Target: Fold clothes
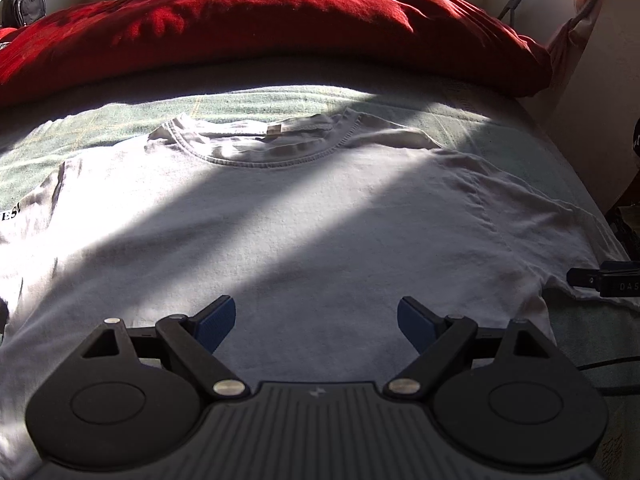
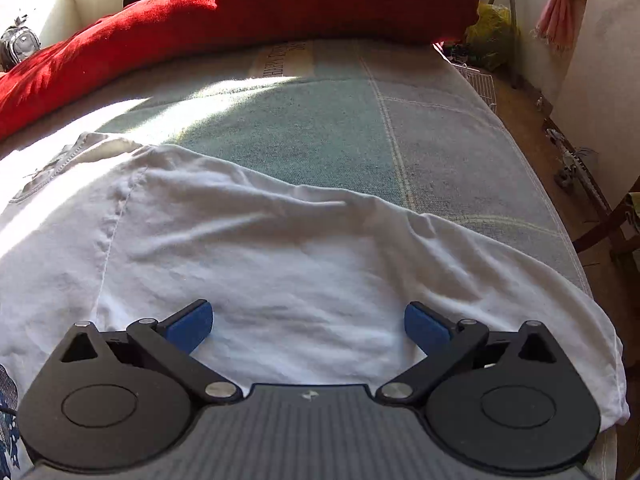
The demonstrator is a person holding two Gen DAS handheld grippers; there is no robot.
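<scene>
At the bottom of the left wrist view the left gripper [image 1: 316,322] hangs with its blue pads spread wide and nothing between them; below and beyond it the white T-shirt [image 1: 304,216] fills the middle of the frame, lying flat on the bed [image 1: 500,128] with its collar [image 1: 256,148] toward the top and a band of shadow slanting across the chest; at the right edge of that frame a dark tip of the other tool shows just beside the sleeve hem, too little of it to say more. At the bottom of the right wrist view the right gripper [image 2: 308,324] is likewise released, empty, poised over the shirt's sleeve [image 2: 400,256], which runs out toward the lower right and ends near the mattress edge; a printed patch peeks in at the lower left corner.

As for progress: the shirt lies spread out, both sleeves extended, no fold visible in either view; so, as I judge it, all the folding of this garment remains; no folded stack is in sight, though the views are narrow.

Farther up, bare green blanket; beyond it a red duvet [image 1: 260,28] heaped across the top of both frames.
</scene>
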